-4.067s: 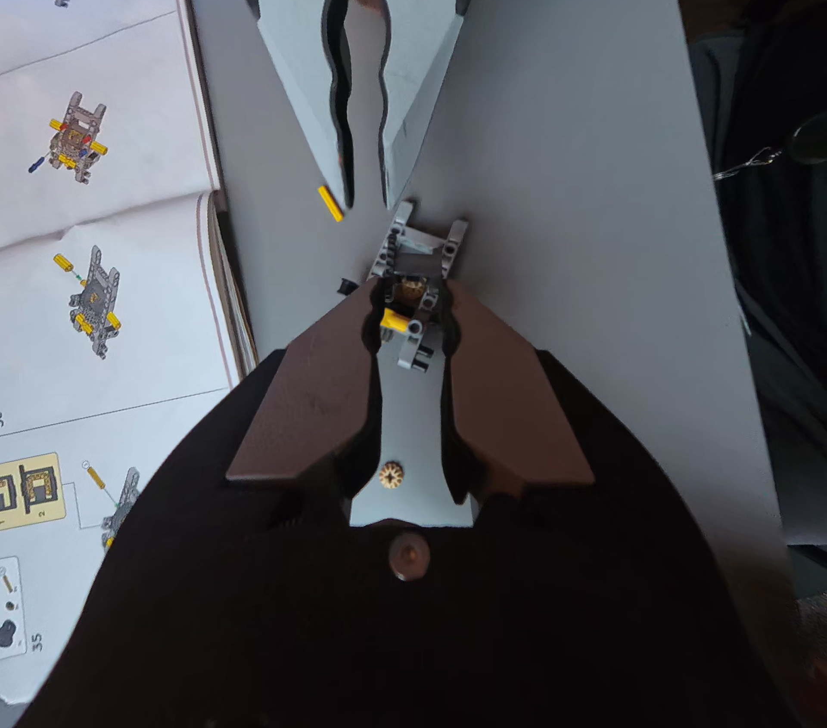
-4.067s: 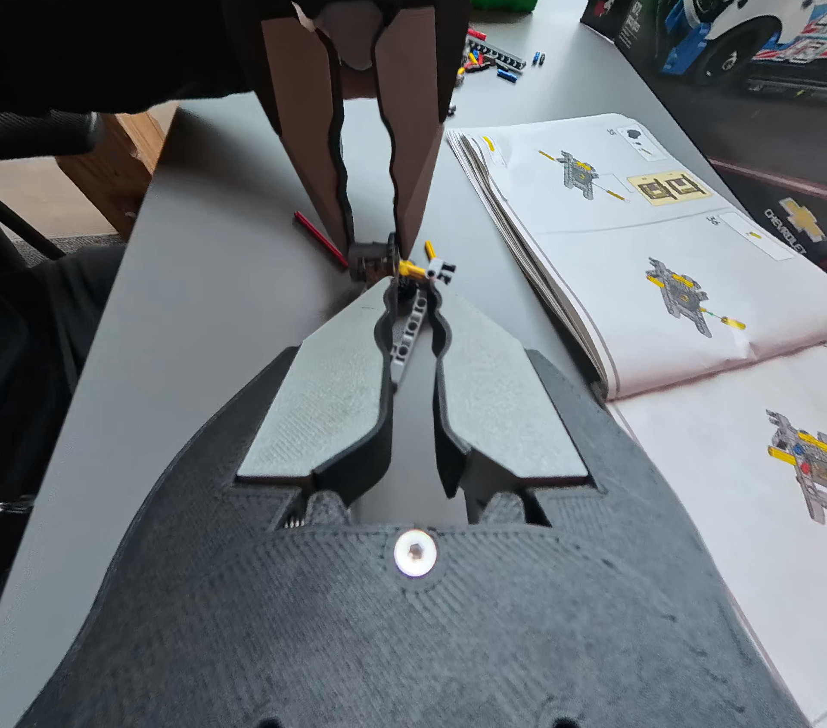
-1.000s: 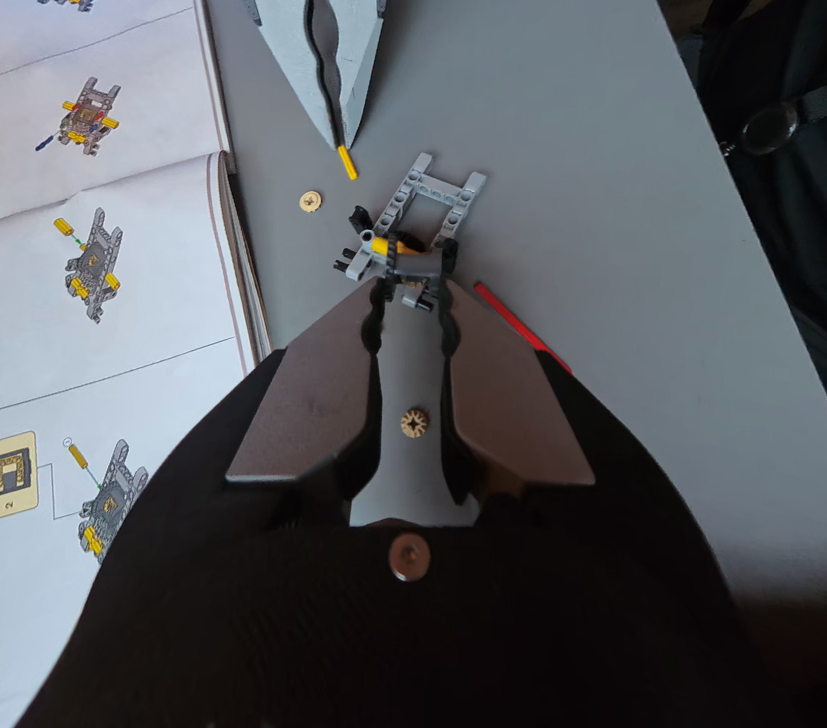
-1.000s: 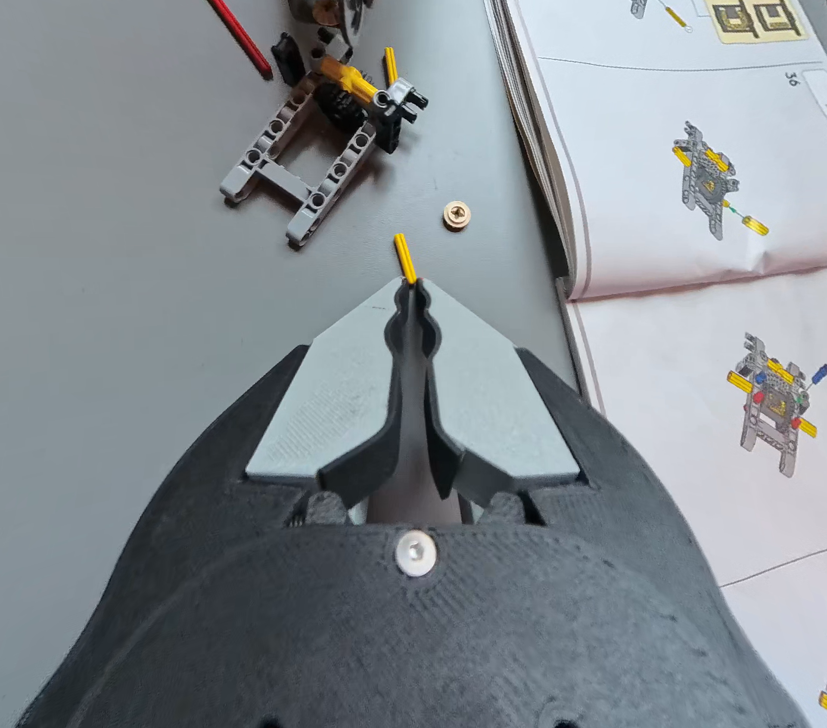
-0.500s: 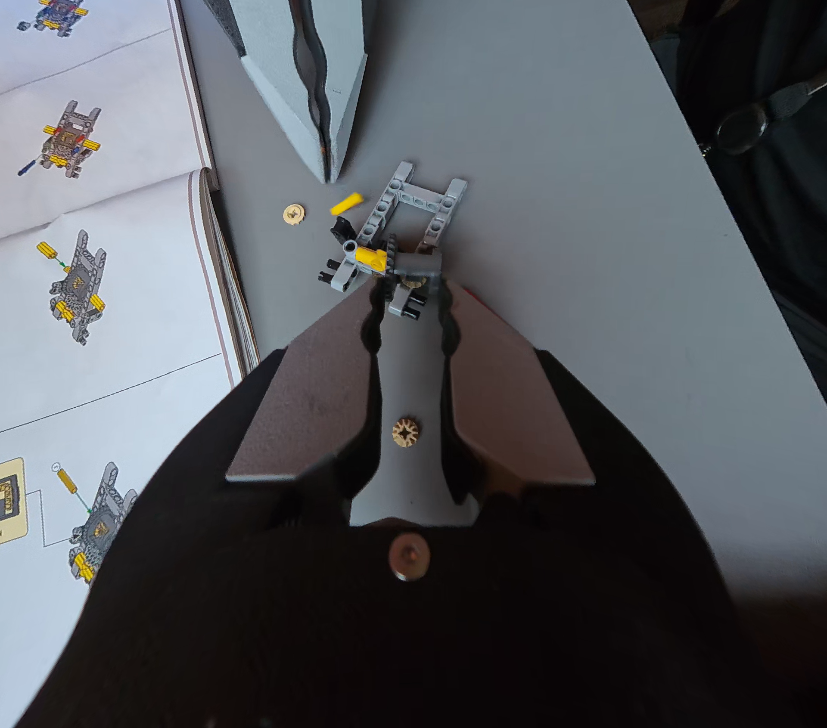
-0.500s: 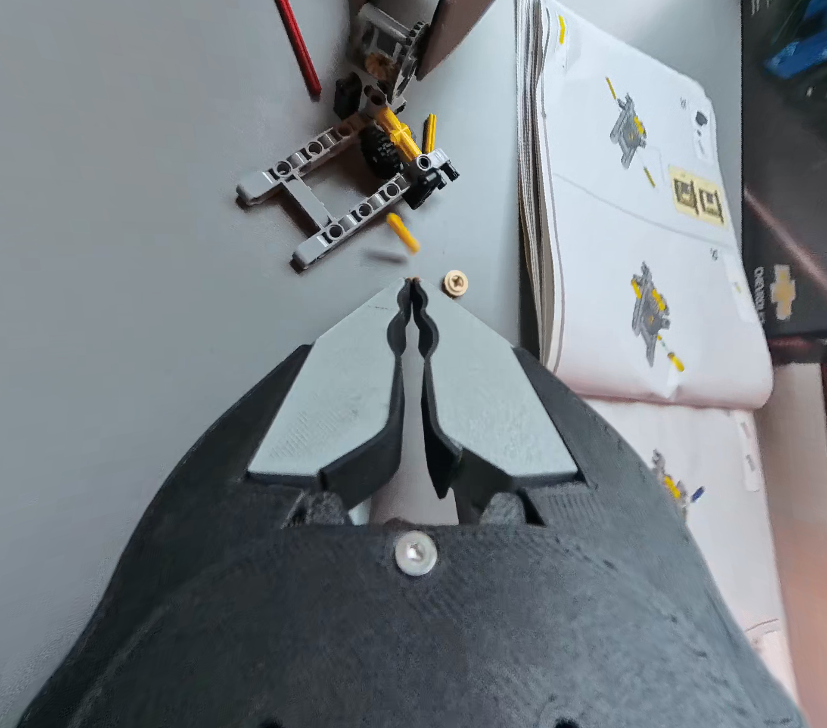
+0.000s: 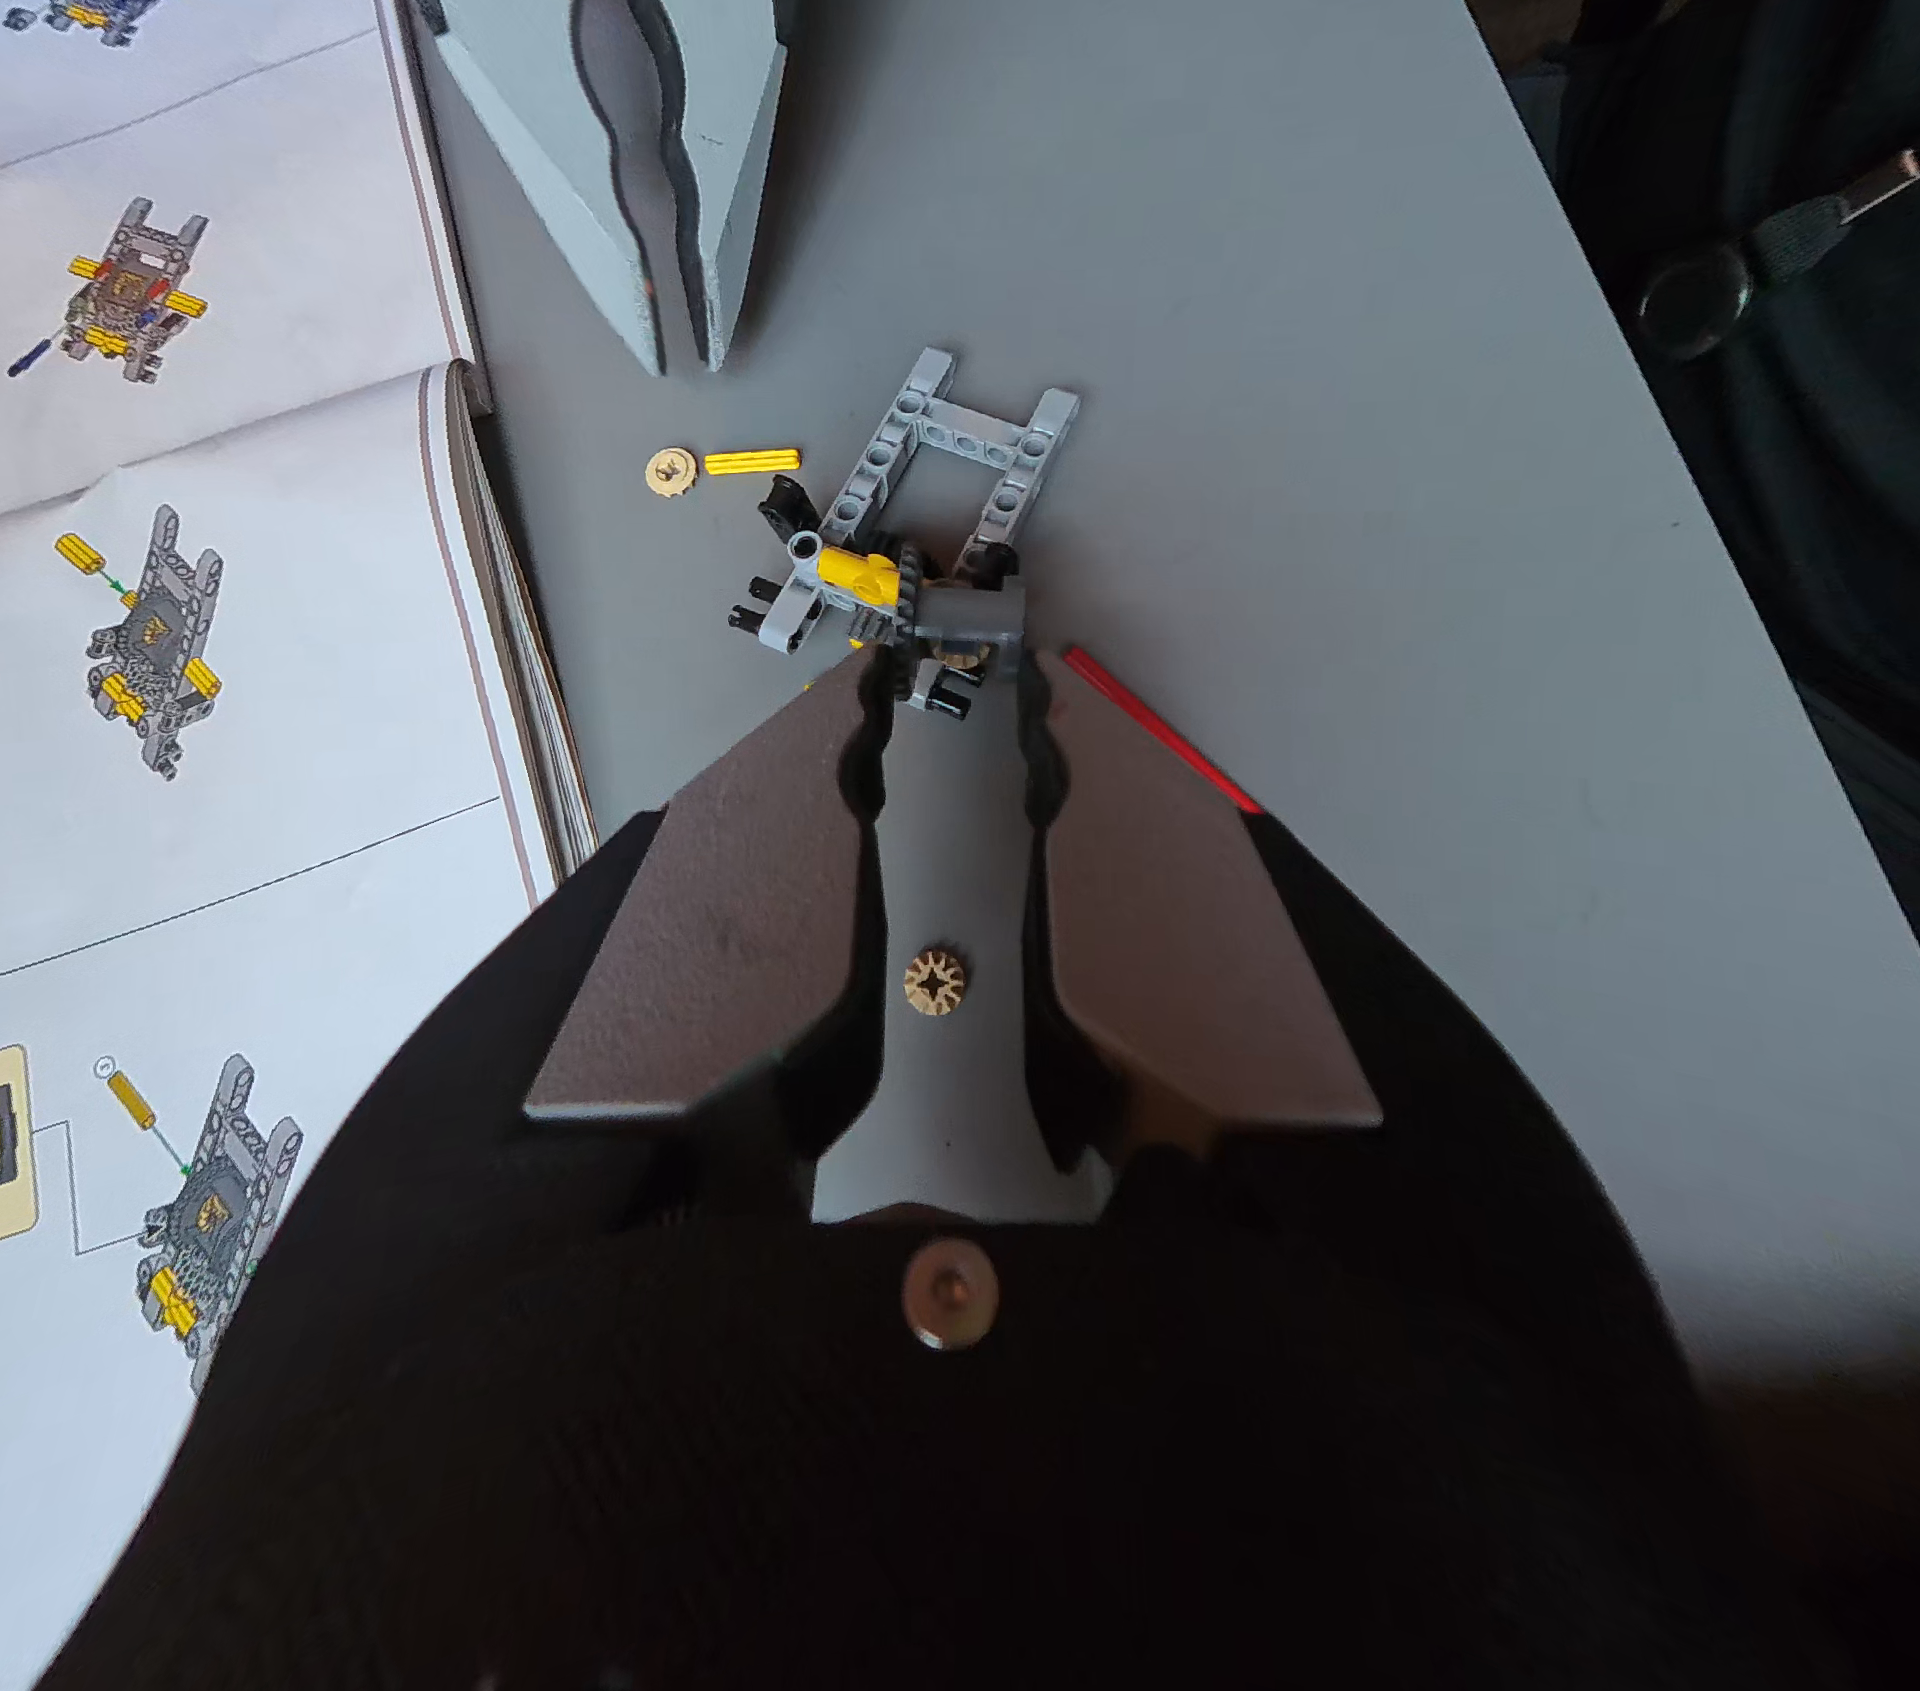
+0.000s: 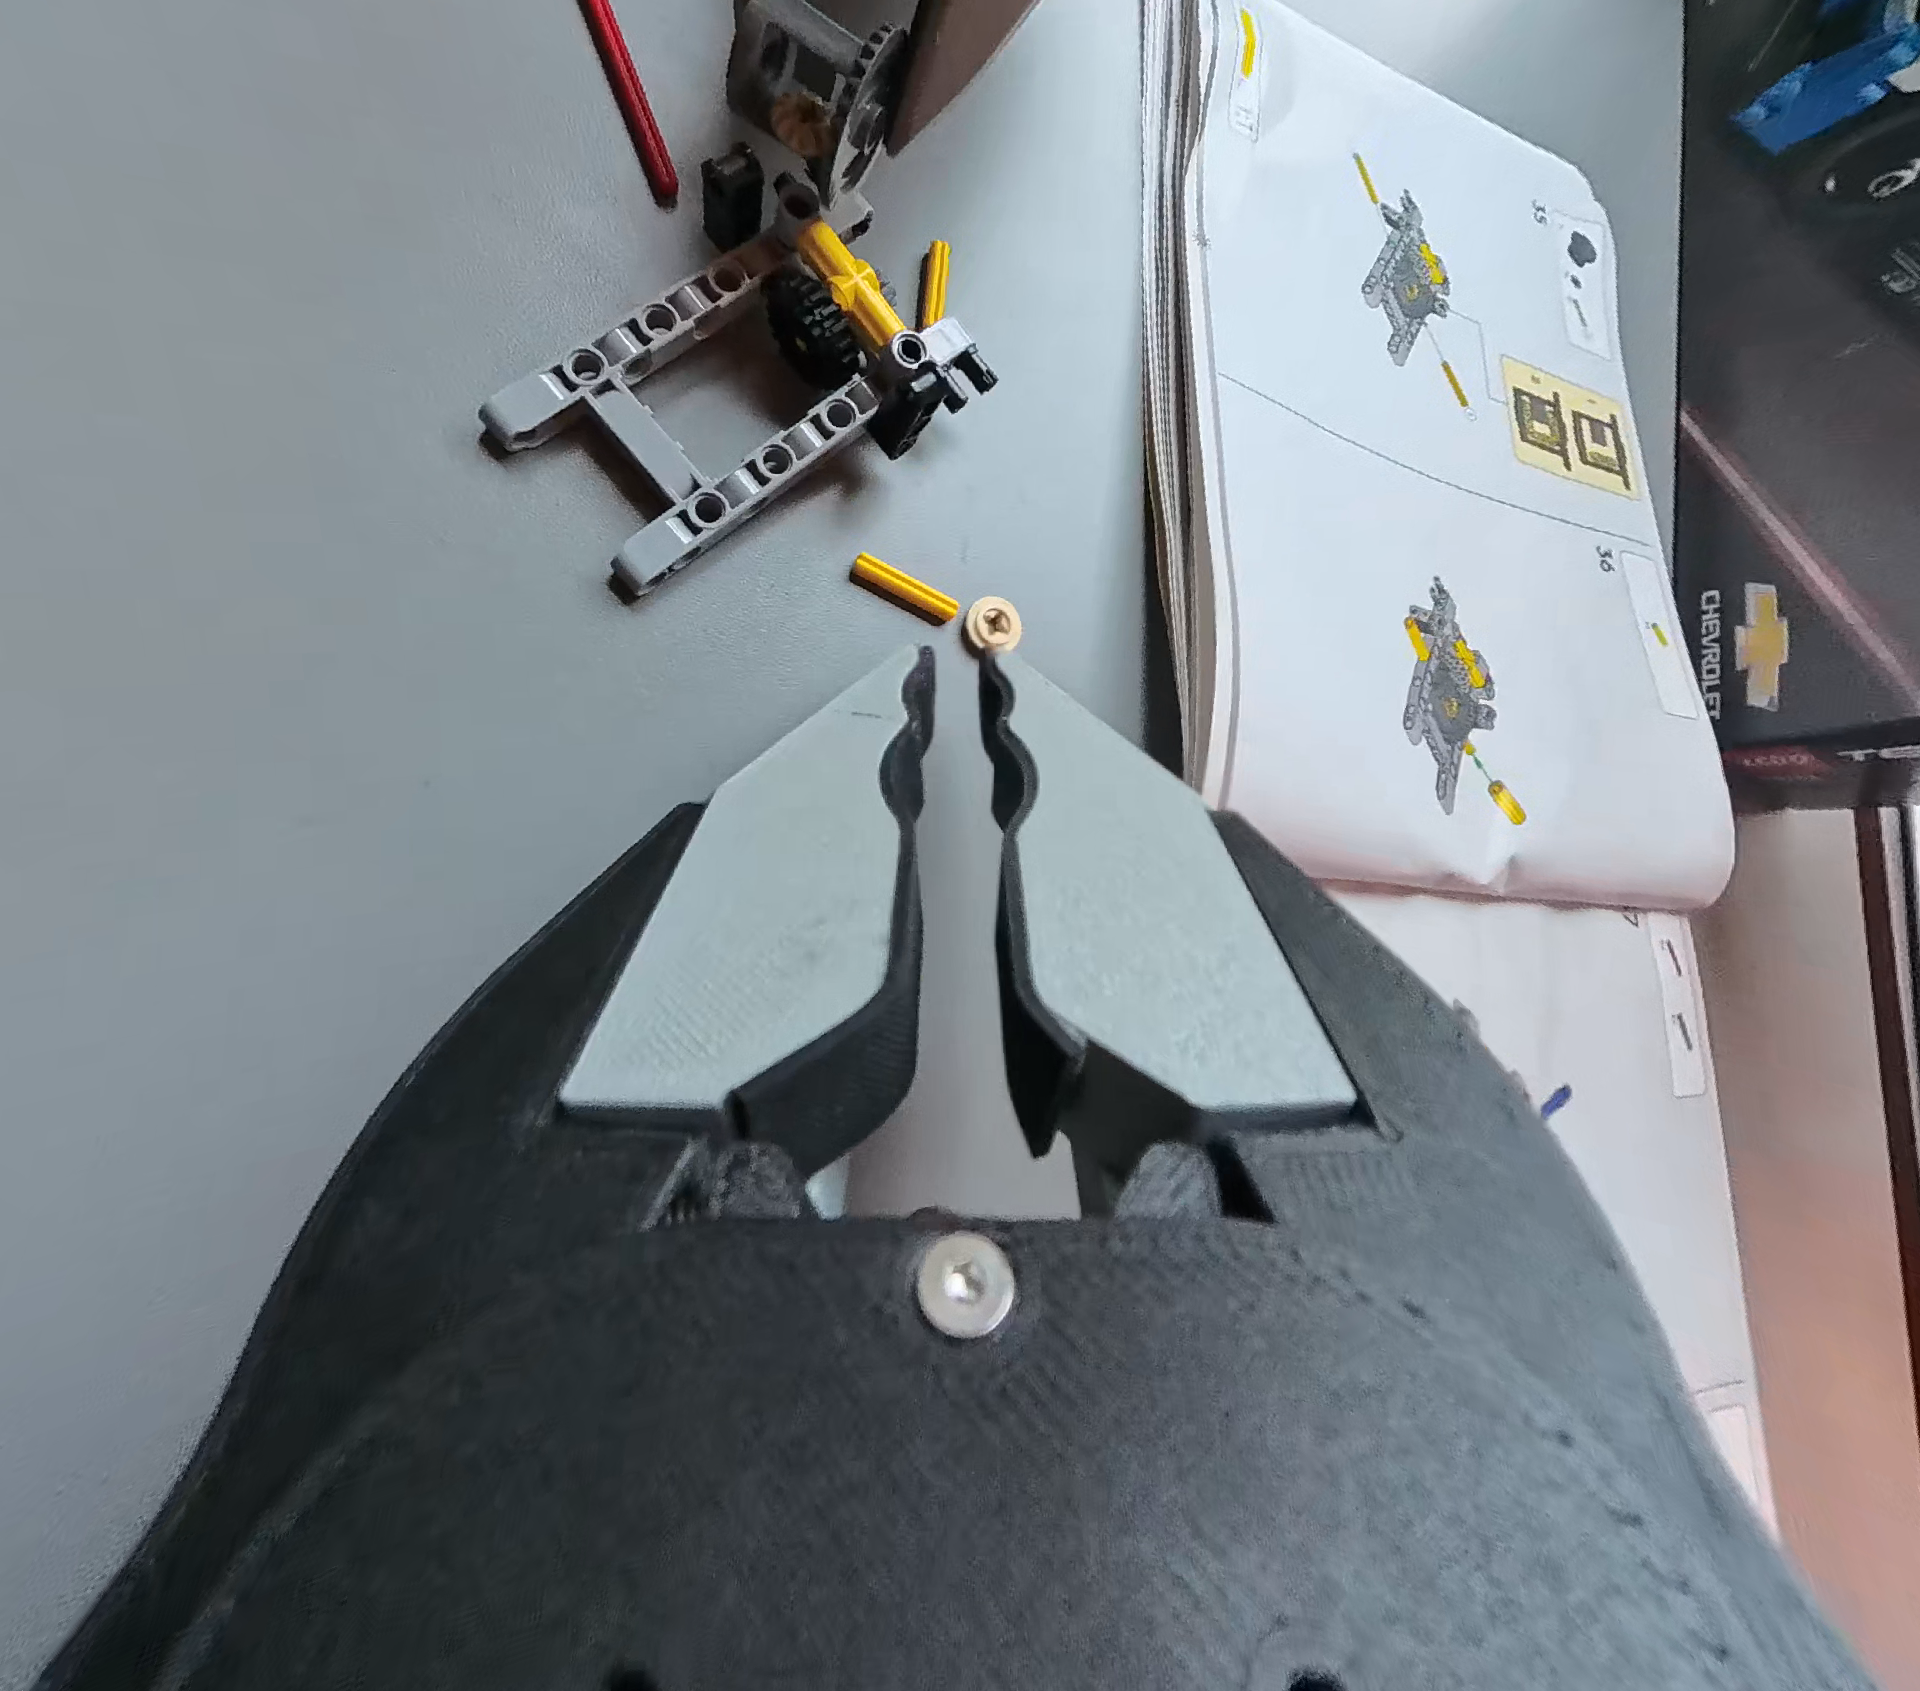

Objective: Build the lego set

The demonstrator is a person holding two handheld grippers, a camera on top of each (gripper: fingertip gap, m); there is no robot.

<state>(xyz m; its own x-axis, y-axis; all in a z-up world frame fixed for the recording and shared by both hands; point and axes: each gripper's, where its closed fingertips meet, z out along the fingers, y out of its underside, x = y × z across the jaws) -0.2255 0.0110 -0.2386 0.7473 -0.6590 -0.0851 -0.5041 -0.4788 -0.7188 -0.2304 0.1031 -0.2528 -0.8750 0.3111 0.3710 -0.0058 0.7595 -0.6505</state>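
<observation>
Right wrist view: right claw [image 8: 951,662], jaws narrowly parted and empty, above small, light, rigid yellow axle [image 8: 903,589], best pinched mid-length; left claw [image 7: 948,673] grips the grey assembly [image 7: 914,540].

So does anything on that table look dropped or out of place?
Yes: a short yellow axle lies loose on the table beside a tan bush, just ahead of the empty, slightly open right gripper, apart from the grey frame assembly.

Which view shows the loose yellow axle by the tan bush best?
The right wrist view: the yellow axle lies unobstructed just ahead of the right tongs, beside the tan bush. The left wrist view shows it farther off, smaller, but also fully visible.
</observation>
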